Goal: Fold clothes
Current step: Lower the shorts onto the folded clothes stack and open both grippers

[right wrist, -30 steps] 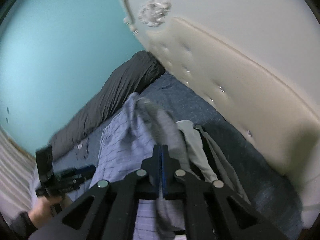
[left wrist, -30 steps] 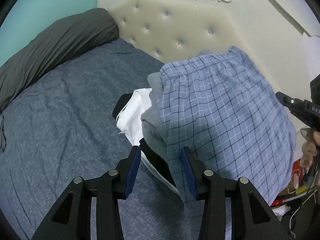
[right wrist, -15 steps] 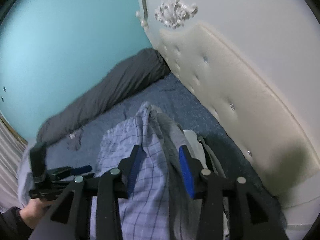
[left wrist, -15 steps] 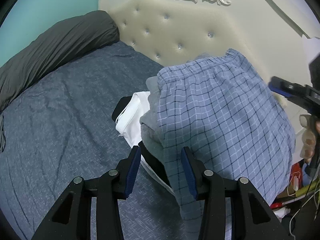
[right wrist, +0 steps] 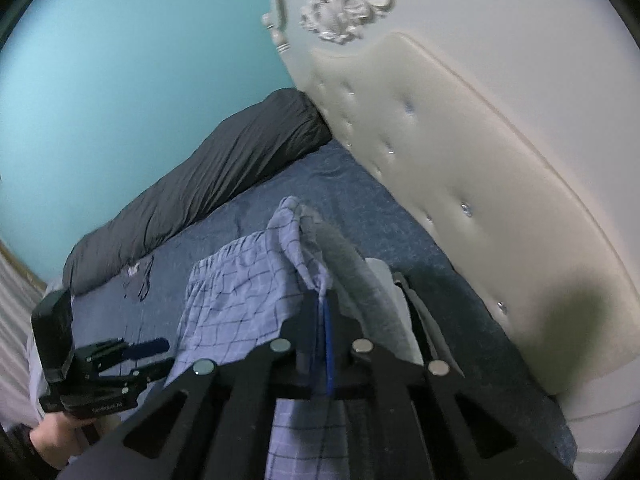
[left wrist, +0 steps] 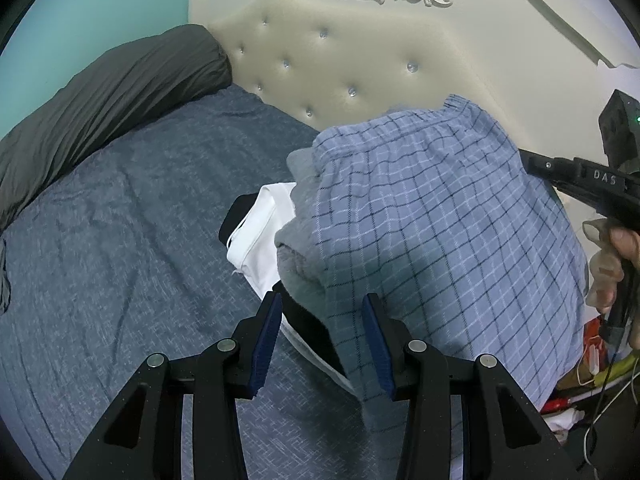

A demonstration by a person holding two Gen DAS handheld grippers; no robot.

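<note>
A pile of clothes lies on the bed by the headboard. On top is a pair of blue plaid shorts [left wrist: 440, 220] [right wrist: 240, 292], over a grey garment [left wrist: 300, 268] [right wrist: 352, 264], a white one [left wrist: 260, 236] and a black one [left wrist: 308, 324]. My left gripper [left wrist: 322, 312] [right wrist: 156, 356] hangs open above the pile's near edge and presses on nothing. My right gripper [right wrist: 325, 296] [left wrist: 528, 162] is at the shorts' right edge. Its jaws are closing to shut, with a bunch of plaid cloth pinched between the pads.
The blue bedsheet [left wrist: 120, 240] stretches away to the left. A rolled dark grey duvet [left wrist: 100, 100] lies along the teal wall. The cream tufted headboard [left wrist: 340, 60] stands just behind the pile. Cables and small clutter [left wrist: 592, 360] lie beside the bed at the right.
My right gripper opened over the top of the pile, then shut on the plaid cloth. The shorts' upper edge shifted a little. My left gripper stayed where it was.
</note>
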